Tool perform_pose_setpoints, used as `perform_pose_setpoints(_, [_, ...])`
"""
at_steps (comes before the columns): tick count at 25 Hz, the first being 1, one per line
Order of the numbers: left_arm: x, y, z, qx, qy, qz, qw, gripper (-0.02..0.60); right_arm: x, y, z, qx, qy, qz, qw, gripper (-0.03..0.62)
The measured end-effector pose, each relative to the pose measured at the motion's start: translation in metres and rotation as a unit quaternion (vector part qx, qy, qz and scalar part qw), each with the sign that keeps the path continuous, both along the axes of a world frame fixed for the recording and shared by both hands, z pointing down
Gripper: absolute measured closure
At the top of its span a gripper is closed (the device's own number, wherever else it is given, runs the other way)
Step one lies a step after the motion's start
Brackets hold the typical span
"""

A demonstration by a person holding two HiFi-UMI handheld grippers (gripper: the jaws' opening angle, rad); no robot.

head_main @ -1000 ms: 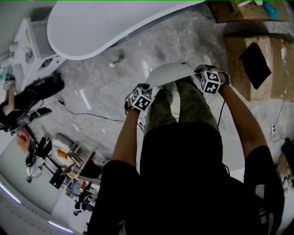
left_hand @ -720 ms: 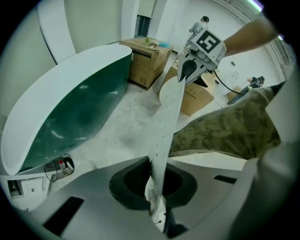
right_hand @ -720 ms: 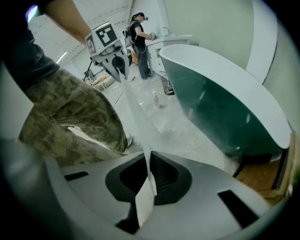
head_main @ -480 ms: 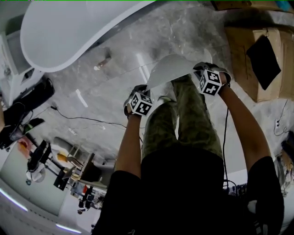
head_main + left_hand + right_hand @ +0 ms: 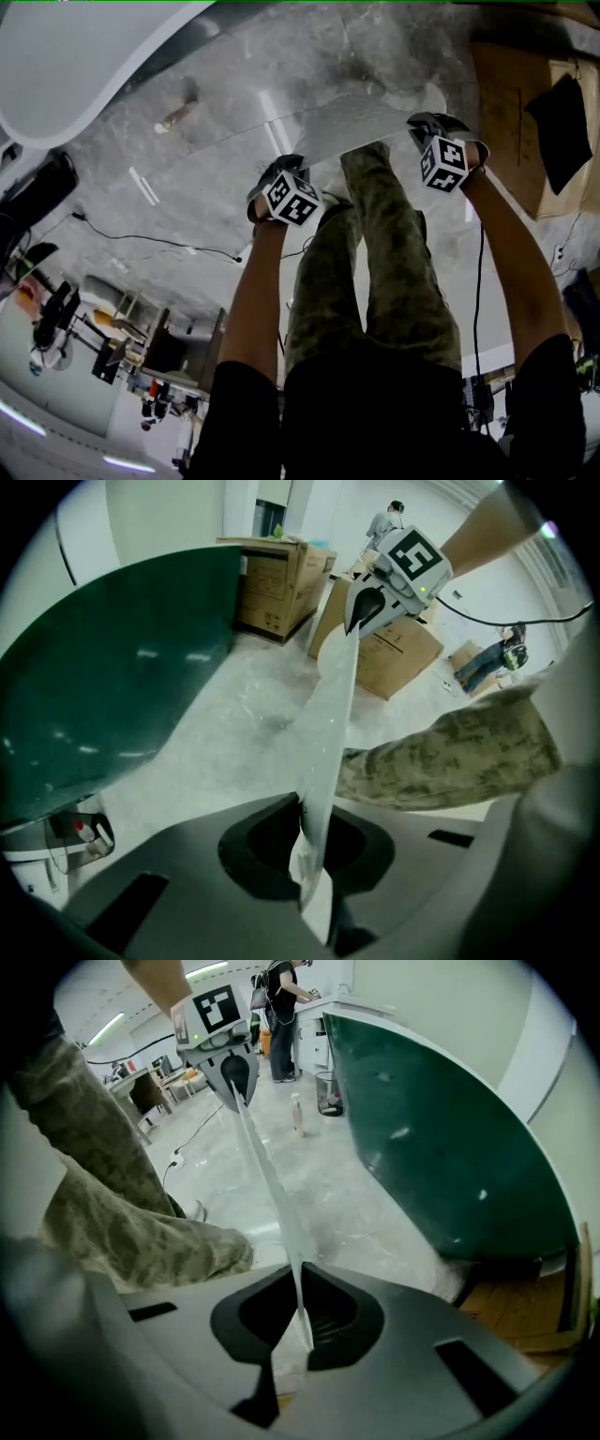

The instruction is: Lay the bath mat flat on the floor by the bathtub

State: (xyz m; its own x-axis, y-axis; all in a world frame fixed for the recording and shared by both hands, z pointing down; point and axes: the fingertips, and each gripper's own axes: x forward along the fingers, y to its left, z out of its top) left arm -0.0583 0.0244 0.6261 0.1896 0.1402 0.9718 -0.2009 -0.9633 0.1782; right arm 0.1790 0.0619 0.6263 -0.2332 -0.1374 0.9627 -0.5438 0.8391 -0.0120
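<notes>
Lowering of the thin, pale, translucent bath mat (image 5: pixel 361 127) seems to be the step in hand. The left gripper (image 5: pixel 279 178) is clenched on one end of the mat's near edge, and the right gripper (image 5: pixel 433 131) is clenched on the other end. Each gripper view shows the sheet pinched edge-on between the pads. The mat is spread between them, above the grey marble floor (image 5: pixel 216 187). It is in front of the person's camouflage-trousered legs (image 5: pixel 394 272) and near the large oval bathtub (image 5: pixel 66 66), which is white inside and dark green outside. I cannot tell whether its far edge touches the floor. I judge that the next move calls for setting both ends down level, with the sheet kept taut, so that no fold remains. Only after this should the jaws be released.
</notes>
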Motion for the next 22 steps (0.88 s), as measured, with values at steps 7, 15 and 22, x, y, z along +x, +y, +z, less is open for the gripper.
perform_pose_setpoints(7, [-0.005,-0.014,0.042,-0.02,-0.004,0.004,0.9998,0.555,-0.006,-0.008,0.043,-0.016,0.005,0.007,1.0,0.568])
perform_pose_setpoints(15, [-0.007,-0.004,0.079,-0.012,-0.014,-0.019,0.9996,0.555,-0.003,-0.008,0.075,-0.032,0.003,0.049,0.998,0.568])
perform_pose_setpoints(22, [-0.006,-0.003,0.106,0.001,-0.024,-0.029,0.9993,0.555,0.002,-0.016,0.092,0.0,0.007,0.051,0.999,0.568])
